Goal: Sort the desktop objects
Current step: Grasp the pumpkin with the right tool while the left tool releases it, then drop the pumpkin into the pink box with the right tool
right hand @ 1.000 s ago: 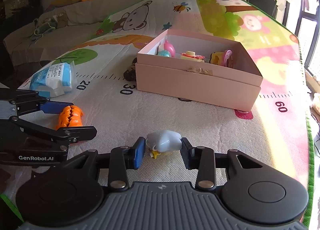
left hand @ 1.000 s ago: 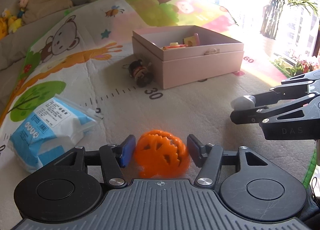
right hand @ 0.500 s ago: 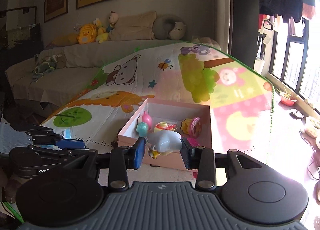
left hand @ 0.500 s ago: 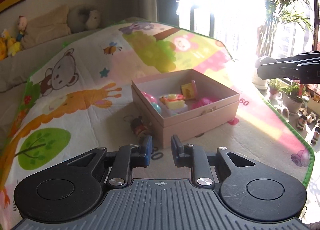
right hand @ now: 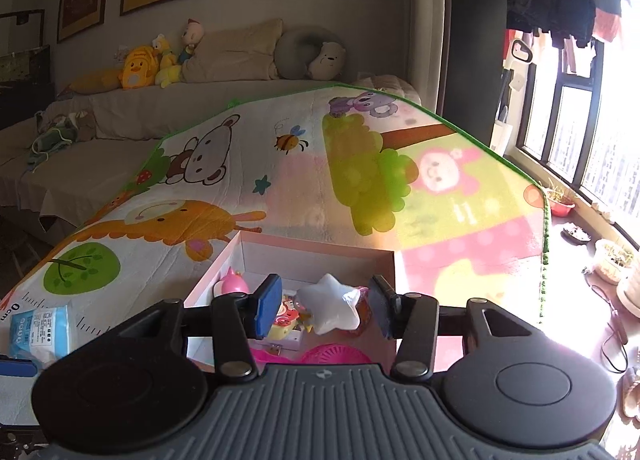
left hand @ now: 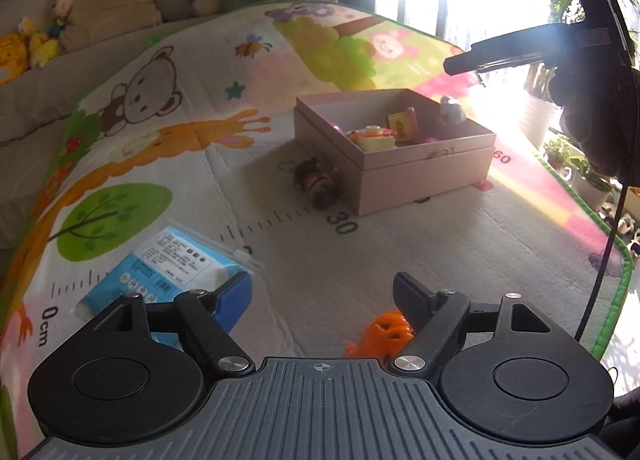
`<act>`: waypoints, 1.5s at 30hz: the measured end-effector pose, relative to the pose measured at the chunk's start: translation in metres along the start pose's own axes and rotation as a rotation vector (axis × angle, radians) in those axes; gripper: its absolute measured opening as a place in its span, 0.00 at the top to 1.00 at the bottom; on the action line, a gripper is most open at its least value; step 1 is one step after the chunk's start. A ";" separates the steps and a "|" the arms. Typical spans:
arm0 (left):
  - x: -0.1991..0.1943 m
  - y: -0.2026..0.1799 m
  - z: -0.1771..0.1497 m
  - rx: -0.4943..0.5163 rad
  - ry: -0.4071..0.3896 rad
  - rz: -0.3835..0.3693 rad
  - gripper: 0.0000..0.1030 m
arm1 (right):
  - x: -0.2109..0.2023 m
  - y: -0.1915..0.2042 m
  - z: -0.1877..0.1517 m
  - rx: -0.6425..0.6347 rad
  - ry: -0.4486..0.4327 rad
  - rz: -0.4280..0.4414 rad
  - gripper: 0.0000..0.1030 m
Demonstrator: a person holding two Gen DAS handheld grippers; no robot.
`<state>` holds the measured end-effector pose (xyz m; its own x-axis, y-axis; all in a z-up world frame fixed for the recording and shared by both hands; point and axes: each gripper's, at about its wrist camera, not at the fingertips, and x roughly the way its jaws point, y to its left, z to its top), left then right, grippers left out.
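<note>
Opening: both hand-held grippers point(left hand: 322, 302) point(right hand: 324, 310); white star point(right hand: 332, 306) between right's; wipes pack point(left hand: 168, 264), doll point(left hand: 316, 182) near box point(left hand: 420, 184).

The left gripper point(left hand: 322, 292), clamped on the orange pumpkin toy point(left hand: 384, 334) a second ago and then fully closed and empty, now has its jaws opening with nothing between them; the toy lies on the mat point(left hand: 400, 244) beneath its right finger. The right gripper point(right hand: 325, 306), previously low over the mat gripping the white star toy point(right hand: 332, 306), is now above the pink box point(right hand: 312, 256), jaws opening, star loose between them.
</note>
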<state>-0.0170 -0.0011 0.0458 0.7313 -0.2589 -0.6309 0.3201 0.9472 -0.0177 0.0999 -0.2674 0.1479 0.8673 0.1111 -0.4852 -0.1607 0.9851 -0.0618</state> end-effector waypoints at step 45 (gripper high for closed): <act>0.000 0.026 -0.008 0.041 -0.032 0.082 0.01 | 0.055 0.013 0.035 0.052 0.171 0.093 0.43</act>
<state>-0.0136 0.0254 0.0392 0.7747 -0.1871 -0.6040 0.2821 0.9572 0.0653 0.1616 -0.2442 0.1508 0.7565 0.1820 -0.6282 -0.2078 0.9776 0.0329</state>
